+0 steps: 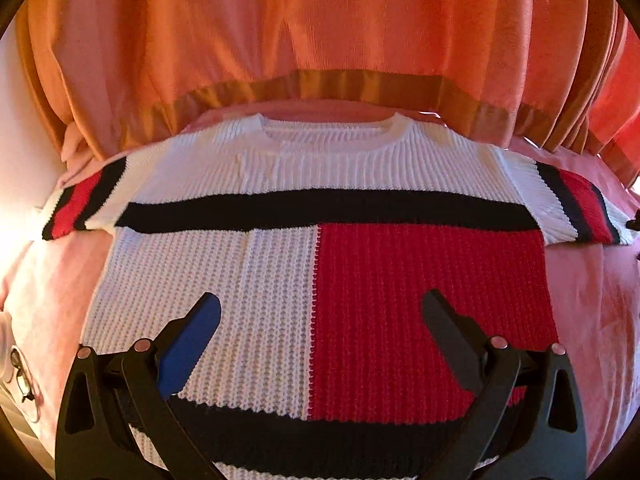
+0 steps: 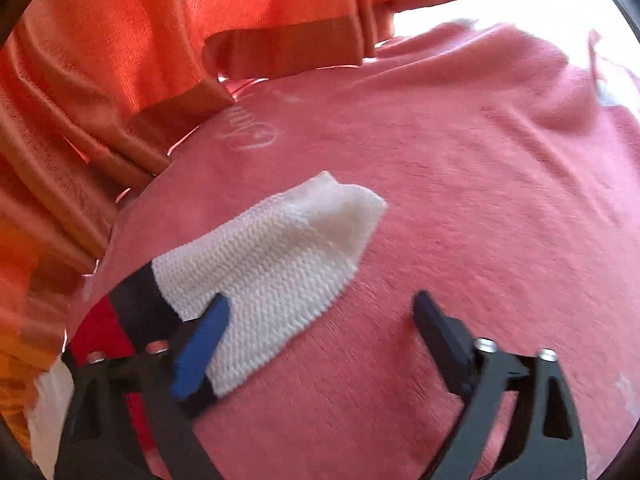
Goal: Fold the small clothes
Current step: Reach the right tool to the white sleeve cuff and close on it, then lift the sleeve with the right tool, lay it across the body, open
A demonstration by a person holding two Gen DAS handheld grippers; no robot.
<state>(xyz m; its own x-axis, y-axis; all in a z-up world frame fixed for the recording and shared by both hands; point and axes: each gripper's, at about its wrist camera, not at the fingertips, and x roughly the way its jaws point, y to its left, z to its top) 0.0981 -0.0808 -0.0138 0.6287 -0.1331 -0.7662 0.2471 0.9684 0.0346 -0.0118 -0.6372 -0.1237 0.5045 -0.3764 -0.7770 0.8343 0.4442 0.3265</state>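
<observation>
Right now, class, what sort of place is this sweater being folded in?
Probably a bedroom at home: the knitted sweater lies flat on a pink cloth-covered bed, with orange curtains hanging right behind it.

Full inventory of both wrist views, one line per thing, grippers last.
Knitted short-sleeved sweater: one; white with black bands, a red panel and red-striped sleeves; spread flat, front up, on the cover.
Sweater sleeve: one in the right wrist view; white end, black and red stripes; lying on the cover.
Pink fabric cover: one; pink; under the sweater.
Orange curtain: one; orange with a darker hem; hanging behind.
Left gripper: black, one blue pad; jaws open above the sweater.
Right gripper: black, one blue pad; jaws open over the sleeve edge.
</observation>
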